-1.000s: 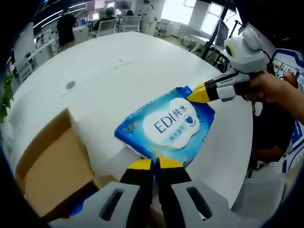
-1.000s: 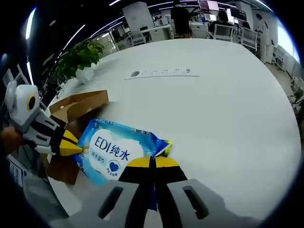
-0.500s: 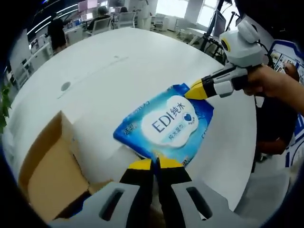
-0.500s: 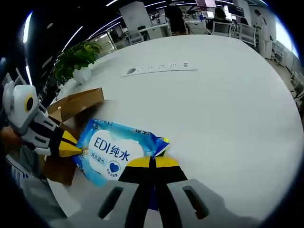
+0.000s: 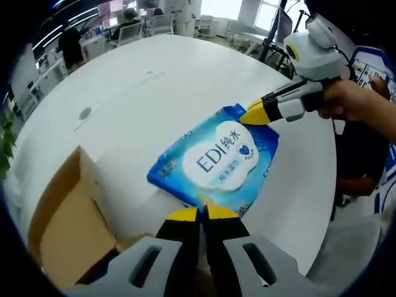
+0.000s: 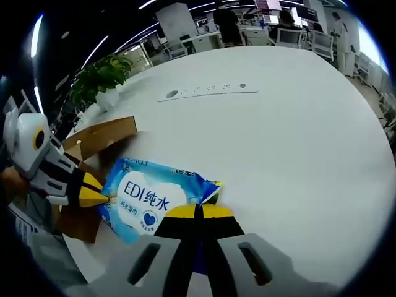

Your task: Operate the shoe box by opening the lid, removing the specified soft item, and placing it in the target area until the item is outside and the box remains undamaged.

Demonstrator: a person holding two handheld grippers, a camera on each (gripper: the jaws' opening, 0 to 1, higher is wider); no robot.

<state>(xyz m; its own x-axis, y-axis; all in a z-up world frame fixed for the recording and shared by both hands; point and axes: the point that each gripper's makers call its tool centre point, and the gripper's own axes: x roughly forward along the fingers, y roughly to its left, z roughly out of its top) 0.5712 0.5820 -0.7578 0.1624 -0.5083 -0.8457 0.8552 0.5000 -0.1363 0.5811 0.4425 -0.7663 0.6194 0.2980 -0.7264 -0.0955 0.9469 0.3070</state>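
Above the table (image 5: 154,80): wipes pack (image 5: 216,162) held.
My left gripper (image 5: 203,215) and right gripper (image 6: 198,212) each pinch one pack edge beside the box (image 5: 65,229).

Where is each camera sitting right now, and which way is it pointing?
Left gripper view: rides the left claw, looking along its jaws across the wipes pack toward the right claw and the person's hand; the open shoe box lies lower left.
Right gripper view: rides the right claw, looking over the wipes pack toward the left claw and the shoe box.
Shared: the pack, pinched at opposite ends, the box, the white table.
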